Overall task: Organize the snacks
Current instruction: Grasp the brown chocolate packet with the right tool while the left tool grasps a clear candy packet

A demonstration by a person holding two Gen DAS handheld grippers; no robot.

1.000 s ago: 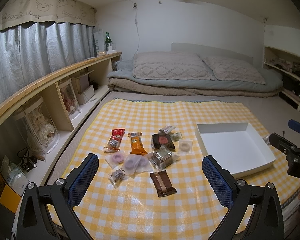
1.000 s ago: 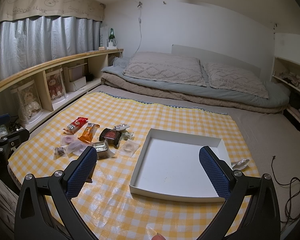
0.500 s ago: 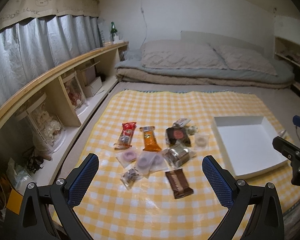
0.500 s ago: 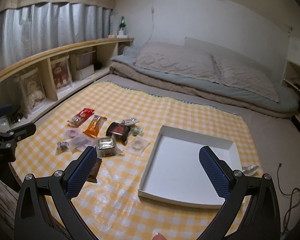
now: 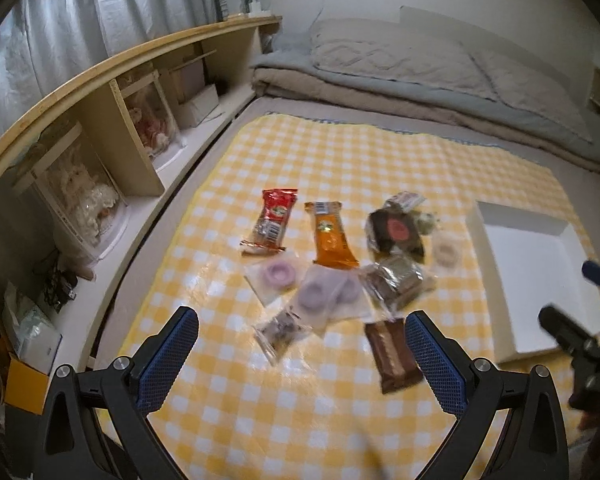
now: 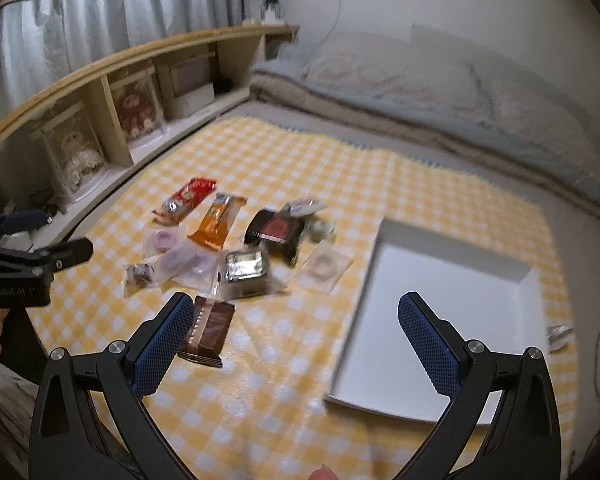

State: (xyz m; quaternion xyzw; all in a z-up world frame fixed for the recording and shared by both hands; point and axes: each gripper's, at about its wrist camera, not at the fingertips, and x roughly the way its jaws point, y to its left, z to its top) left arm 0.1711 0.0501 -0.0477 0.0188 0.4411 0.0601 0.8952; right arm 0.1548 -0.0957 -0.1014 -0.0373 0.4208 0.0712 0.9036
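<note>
Left wrist view: the left gripper (image 5: 298,354) hangs with fingers spread wide over a glossy yellow-checked mat (image 5: 340,168). Nearest lies a brown wrapped bar (image 5: 392,354); beyond it, crinkly clear packets holding purple rings (image 5: 320,292), then an orange wrapper (image 5: 332,236) and a red one (image 5: 274,218). The right gripper (image 6: 296,334) — fingers also apart, empty — hovers near a shallow white cardboard tray (image 6: 440,344) beside the snacks.

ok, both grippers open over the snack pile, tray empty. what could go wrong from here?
1. The clear donut packets overlap, so the left gripper may lift two at once.
2. The brown bar lies flat on the glossy checked mat; fingers may skid over it.
3. The white tray has low walls, so a dropped snack could slide out.
</note>
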